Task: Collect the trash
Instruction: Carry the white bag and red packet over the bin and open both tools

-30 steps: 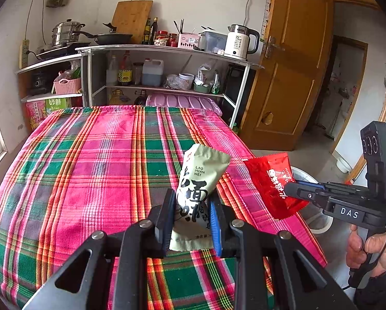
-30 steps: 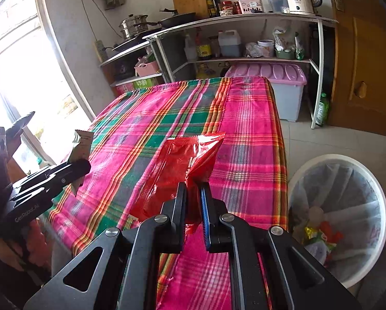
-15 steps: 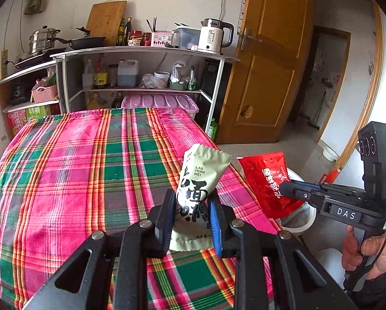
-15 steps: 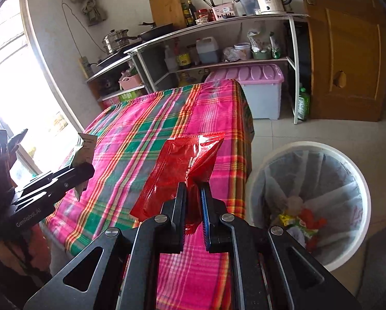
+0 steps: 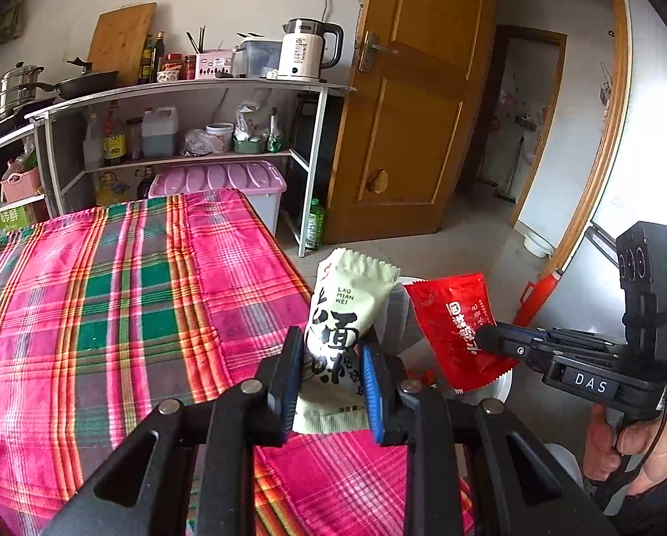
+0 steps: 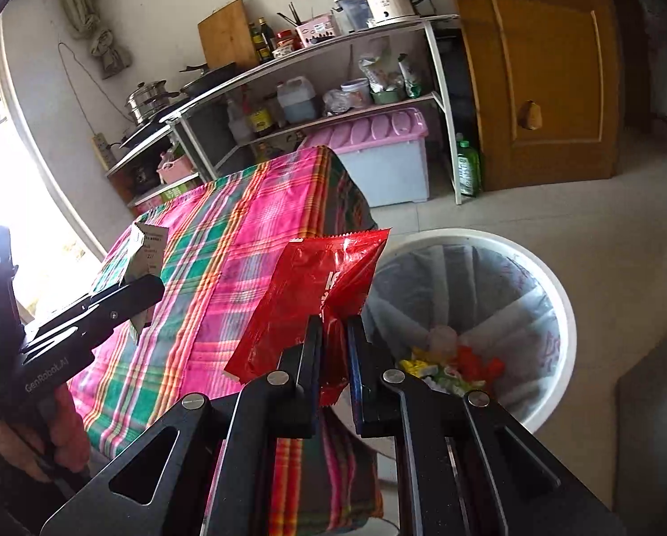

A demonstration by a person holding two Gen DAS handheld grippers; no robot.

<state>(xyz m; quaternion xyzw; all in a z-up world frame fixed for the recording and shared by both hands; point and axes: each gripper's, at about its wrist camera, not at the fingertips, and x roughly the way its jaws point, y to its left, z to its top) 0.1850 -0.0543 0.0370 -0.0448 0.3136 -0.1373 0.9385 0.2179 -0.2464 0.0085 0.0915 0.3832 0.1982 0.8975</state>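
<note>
My left gripper (image 5: pixel 331 359) is shut on a pale green snack wrapper (image 5: pixel 340 326) with black characters, held upright above the table's right edge. My right gripper (image 6: pixel 334 339) is shut on a red snack wrapper (image 6: pixel 315 295), held at the table corner just left of a white trash bin (image 6: pixel 552 286). The bin has a clear liner and holds several colourful wrappers. In the left wrist view the red wrapper (image 5: pixel 456 326) and right gripper (image 5: pixel 498 339) are to the right. In the right wrist view the left gripper (image 6: pixel 143 292) and green wrapper (image 6: pixel 148 252) are at the left.
The table has a pink and green plaid cloth (image 5: pixel 110 312). A metal shelf unit (image 5: pixel 190 134) with pots, bottles and a kettle (image 5: pixel 304 49) stands at the back. A pink-lidded storage box (image 6: pixel 378 152) sits under it. A wooden door (image 5: pixel 418 111) is to the right.
Both grippers have moved right, off the table's middle toward its right edge, still holding their wrappers. The trash bin has come closer and more central in the right wrist view.
</note>
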